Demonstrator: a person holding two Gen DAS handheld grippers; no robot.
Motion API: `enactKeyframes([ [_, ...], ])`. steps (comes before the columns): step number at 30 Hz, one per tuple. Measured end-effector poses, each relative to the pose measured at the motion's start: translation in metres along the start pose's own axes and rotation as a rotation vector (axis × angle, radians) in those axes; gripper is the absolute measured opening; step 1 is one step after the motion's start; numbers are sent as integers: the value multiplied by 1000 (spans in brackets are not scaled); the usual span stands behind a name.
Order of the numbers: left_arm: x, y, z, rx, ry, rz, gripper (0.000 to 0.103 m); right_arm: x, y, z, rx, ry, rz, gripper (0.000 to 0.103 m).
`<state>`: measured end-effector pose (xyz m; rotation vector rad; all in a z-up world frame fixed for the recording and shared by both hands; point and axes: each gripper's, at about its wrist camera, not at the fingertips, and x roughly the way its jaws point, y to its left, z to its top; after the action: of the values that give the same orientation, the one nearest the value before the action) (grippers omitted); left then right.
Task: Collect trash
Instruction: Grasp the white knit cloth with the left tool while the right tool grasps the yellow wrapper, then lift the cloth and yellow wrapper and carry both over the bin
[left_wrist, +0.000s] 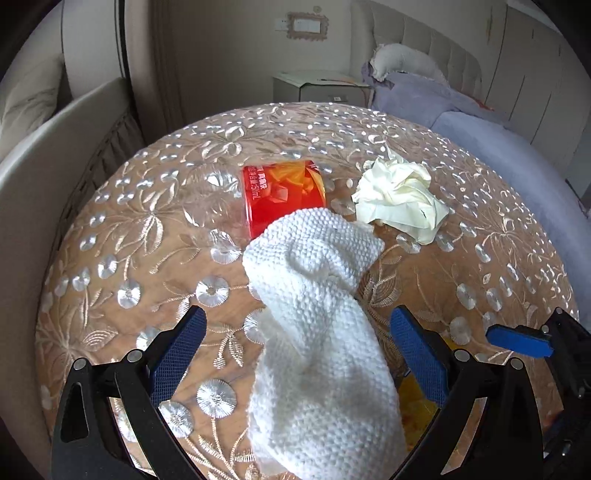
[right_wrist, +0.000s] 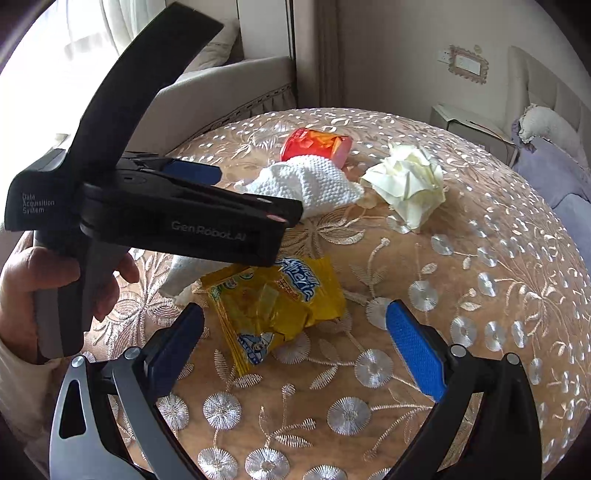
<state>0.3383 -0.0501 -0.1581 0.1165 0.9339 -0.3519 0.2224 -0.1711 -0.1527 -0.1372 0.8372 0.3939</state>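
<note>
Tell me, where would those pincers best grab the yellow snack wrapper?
Probably the crumpled, raised middle of the yellow snack wrapper, coming down from above. It lies flat on the table, so its edges offer little, and the open right gripper already straddles it.

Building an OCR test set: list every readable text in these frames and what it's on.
"Data Acquisition System": rear of the left gripper body.
"GenRobot.AI": side of the same body.
"50mL", partly legible: red label of the plastic cup; the characters beside it are too blurred.
Blue logo on the yellow wrapper: crumpled, not readable for certain.
No text on the white cloth or the crumpled paper.
</note>
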Motion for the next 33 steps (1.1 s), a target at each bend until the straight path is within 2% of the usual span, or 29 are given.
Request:
enactKeyframes([
  [1, 4, 0, 0, 2, 11, -1, 94, 4, 1, 1, -1, 6, 7, 97],
  [2, 10, 0, -1, 6, 27, 4, 83, 7, 0, 1, -3, 15, 16, 90],
  [3, 15, 0, -2, 12, 47, 3, 71, 12, 1, 2, -5, 28, 25, 76],
  [5, 20, -3, -5, 44, 48, 40, 66, 20, -1, 2, 2, 50, 47, 62],
  [6, 18, -4, -5, 48, 41, 36, 54, 19, -2, 1, 7, 32, 45, 47],
  [7, 16, -4, -6, 43, 33, 31, 48, 19, -3, 1, 15, 28, 53, 38],
  [8, 14, -4, -5, 42, 26, 38, 35, 17, -5, 1, 29, 25, 70, 34],
  [9, 12, -3, -5, 37, 22, 34, 24, 15, -7, 2, 42, 19, 71, 21],
  [12, -3, -1, -9, 21, -14, 34, 21, 6, -11, 1, 51, 10, 57, 19],
  [16, -44, -4, -17, 15, -95, 8, 21, -15, -12, -2, 57, -37, 41, 18],
  [23, -106, -20, -31, 10, -194, -12, 21, -89, -19, -13, 88, -189, -5, 18],
  [33, -148, -87, -50, 101, -240, -81, 21, -167, -48, -56, 178, -295, -113, 18],
])
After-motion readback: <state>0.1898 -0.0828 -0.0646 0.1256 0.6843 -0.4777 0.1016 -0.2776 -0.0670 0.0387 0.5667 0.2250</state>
